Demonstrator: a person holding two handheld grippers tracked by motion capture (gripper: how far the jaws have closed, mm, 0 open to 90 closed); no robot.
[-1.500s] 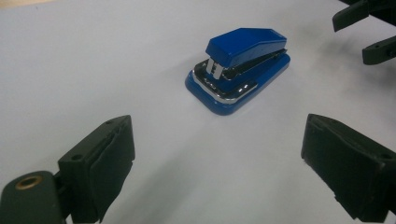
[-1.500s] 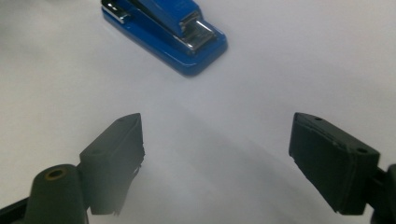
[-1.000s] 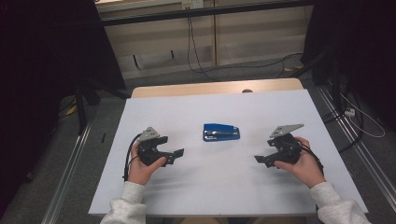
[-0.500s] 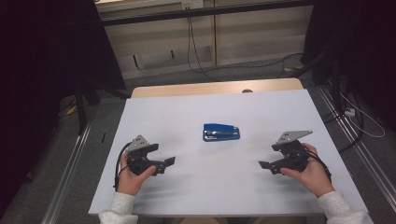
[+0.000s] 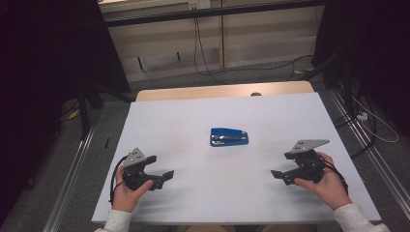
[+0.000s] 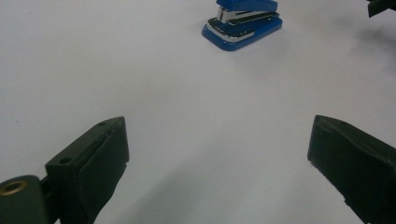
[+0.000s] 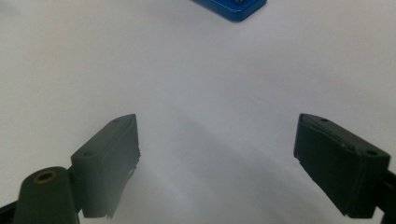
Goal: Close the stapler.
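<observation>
Stapler [image 5: 229, 137] first: we see a blue one with a glossy plastic body and a bright metal strip along its length, lying flat near the middle of the white table [image 5: 208, 116], nearer the far edge than the near one. It has a low wedge shape with rounded ends, and the table top around it is smooth and matte. A band of bare wood shows along the far edge.

We hold the left gripper [image 5: 163, 176] near the front left corner and the right gripper [image 5: 279, 176] near the front right corner, both well apart from the stapler. Each is blocky black plastic, topped by a grey three-cornered plate. In the gripper views both pairs of jaws stand wide with nothing between them; their inner faces seem padded with dull dark rubber, though blur makes that uncertain
</observation>
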